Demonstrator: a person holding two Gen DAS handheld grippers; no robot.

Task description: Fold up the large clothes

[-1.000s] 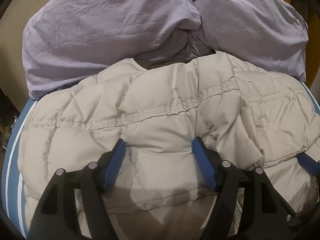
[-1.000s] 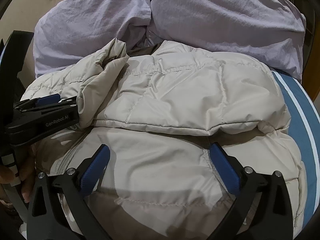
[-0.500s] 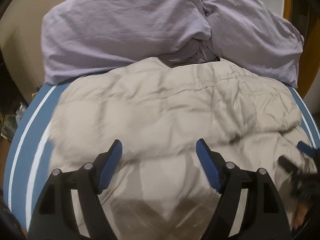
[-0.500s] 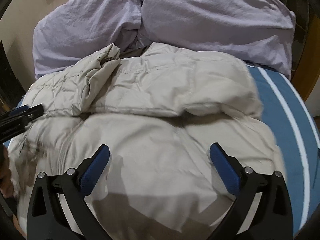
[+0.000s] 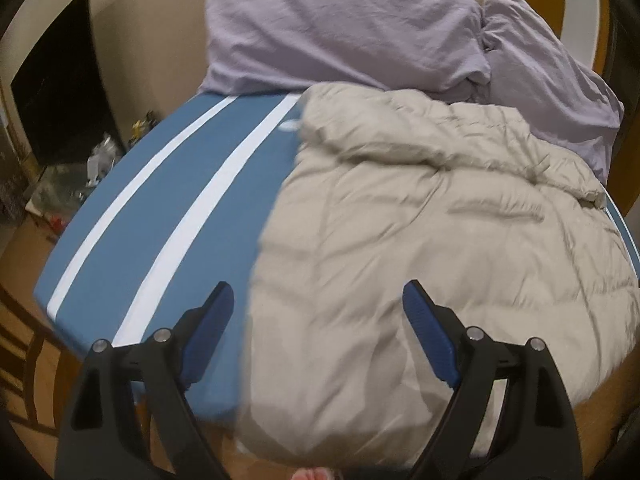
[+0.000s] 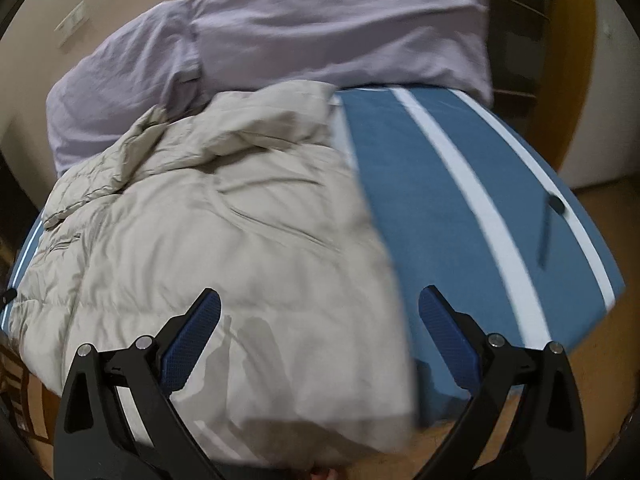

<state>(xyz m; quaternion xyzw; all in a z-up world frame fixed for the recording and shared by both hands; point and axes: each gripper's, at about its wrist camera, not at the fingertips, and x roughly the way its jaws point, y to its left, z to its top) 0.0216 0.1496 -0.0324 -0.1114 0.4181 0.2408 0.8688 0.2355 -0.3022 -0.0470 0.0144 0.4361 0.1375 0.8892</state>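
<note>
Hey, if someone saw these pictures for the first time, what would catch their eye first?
Probably the puffy beige quilted jacket sprawled across the blue bed cover with white stripes, its near edge hanging over the front. Behind it, crumpled lilac pillows are piled against the wall. In the foreground of each view a black tool with blue pads stands open and empty: the left tool, its jaws opening, and the right tool.

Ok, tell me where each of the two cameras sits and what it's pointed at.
Left wrist: rides the left gripper, aimed steeply down over the beige puffer jacket's left side and the striped blue mattress; its two blue-padded fingers show, jaws opening, nothing between.
Right wrist: rides the right gripper, aimed down over the jacket's right side; its open fingers show.
Shared: jacket, mattress, lilac pillows.
</note>
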